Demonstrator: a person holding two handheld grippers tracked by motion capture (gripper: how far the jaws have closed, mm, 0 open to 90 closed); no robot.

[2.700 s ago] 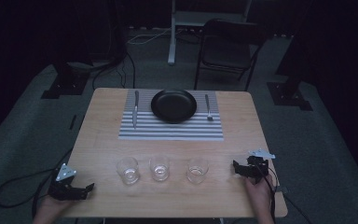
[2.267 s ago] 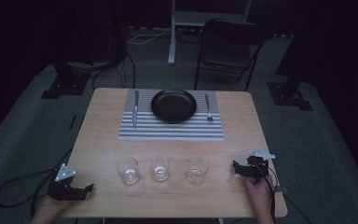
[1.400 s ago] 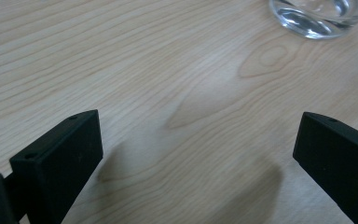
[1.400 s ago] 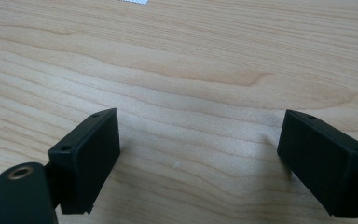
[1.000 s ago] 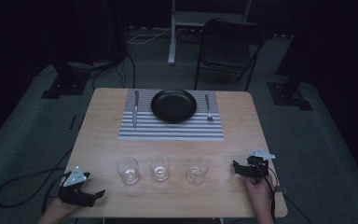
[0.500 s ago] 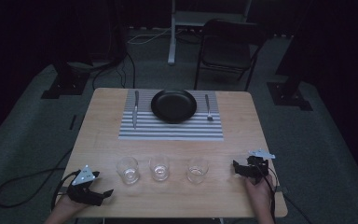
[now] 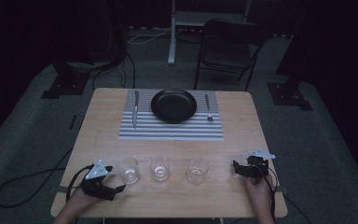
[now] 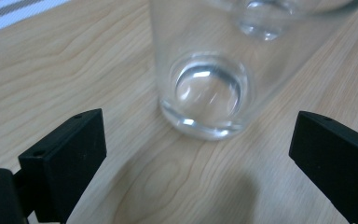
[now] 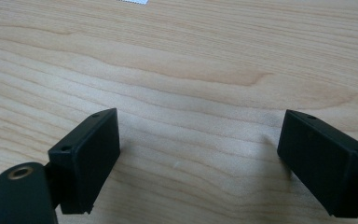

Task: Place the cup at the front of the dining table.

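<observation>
Glass (image 7: 128, 169) nearest the left hand-held gripper (image 7: 116, 190) is the thing in hand; it stands upright near the desk's near edge, toward the near left corner, first in a row of three clear tumblers; in the left gripper view its thick base (image 8: 208, 100) sits just ahead of the black jaws, which stand apart on either side with nothing pressed between them, having just been closing a little. It looks rigid and smooth-walled, so I judge it slippery and breakable, light since it appears empty, with most of its weight in the heavy bottom; the safest hold is probably across the straight wall a little above the base, jaws square to it, closed gently so it neither tips nor squirts out. The middle glass (image 7: 159, 167) stands near it along the same edge, close enough that a careless approach could knock it; the third glass (image 7: 197, 169) is further along toward the right. The right hand-held gripper (image 7: 237, 168) rests near the near right corner, jaws apart over bare wood (image 9: 191, 70), holding nothing. Toward the far edge lies a striped placemat (image 7: 171, 129) bearing a black plate (image 7: 174, 105), with a knife (image 7: 135, 108) on its left part and a fork (image 7: 208, 107) on its right, all well apart from the glasses.
</observation>
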